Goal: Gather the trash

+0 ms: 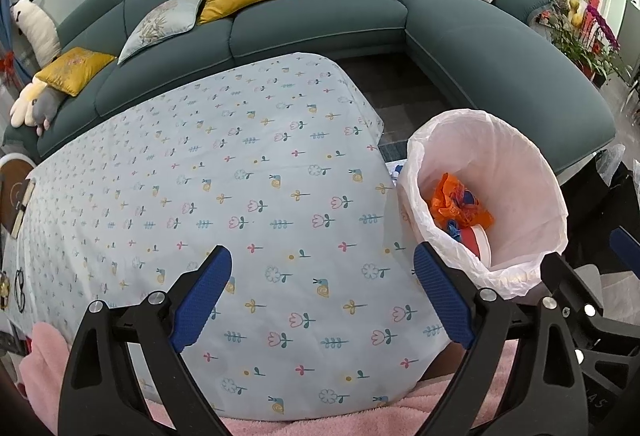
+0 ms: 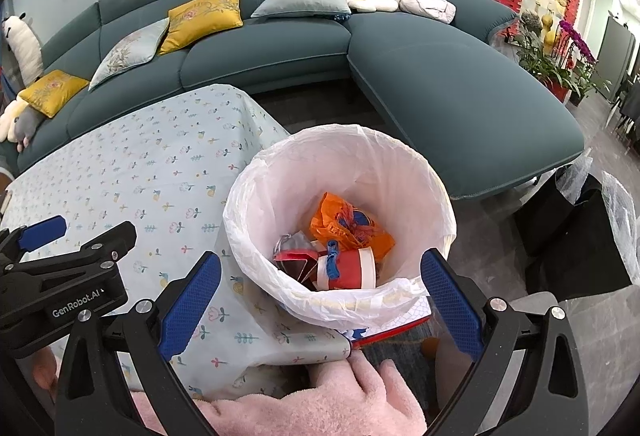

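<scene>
A bin lined with a white bag (image 1: 520, 163) (image 2: 400, 163) stands beside the table's right end. Inside lie an orange plastic bag (image 1: 452, 201) (image 2: 344, 224), a red and white cup (image 2: 352, 270) and a dark red wrapper (image 2: 296, 256). My left gripper (image 1: 324, 300) is open and empty above the flowered tablecloth (image 1: 240, 175), left of the bin. My right gripper (image 2: 320, 304) is open and empty over the bin's near rim. The left gripper also shows at the left of the right wrist view (image 2: 76, 236).
A teal corner sofa (image 1: 320, 23) with cushions and plush toys runs behind the table. Potted flowers (image 2: 560, 63) stand at the far right. Black bags (image 2: 580, 236) sit on the floor right of the bin. Pink fleece (image 2: 320, 404) lies below the grippers.
</scene>
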Available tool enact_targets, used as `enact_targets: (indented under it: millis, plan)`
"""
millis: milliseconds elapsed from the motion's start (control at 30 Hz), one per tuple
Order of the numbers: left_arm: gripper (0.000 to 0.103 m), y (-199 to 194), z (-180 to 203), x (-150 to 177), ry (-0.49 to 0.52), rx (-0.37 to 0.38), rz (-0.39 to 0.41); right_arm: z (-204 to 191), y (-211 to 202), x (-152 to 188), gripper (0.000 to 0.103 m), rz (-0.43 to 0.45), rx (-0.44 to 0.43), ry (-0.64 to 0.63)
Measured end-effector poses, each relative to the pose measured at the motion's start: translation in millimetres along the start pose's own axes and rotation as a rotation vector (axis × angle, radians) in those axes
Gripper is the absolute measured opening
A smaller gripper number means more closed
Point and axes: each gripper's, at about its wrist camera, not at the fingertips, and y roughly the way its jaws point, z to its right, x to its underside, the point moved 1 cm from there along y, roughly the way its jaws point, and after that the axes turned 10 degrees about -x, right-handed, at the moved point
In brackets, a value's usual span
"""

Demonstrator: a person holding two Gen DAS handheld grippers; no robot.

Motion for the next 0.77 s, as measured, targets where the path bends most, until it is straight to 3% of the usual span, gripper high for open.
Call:
enact_targets:
  millis: [767]
  plan:
    - [0.088, -1, 13, 1, 0.044, 0.026, 0.001, 11, 5, 3, 0.096, -0.004, 0.014, 0.029]
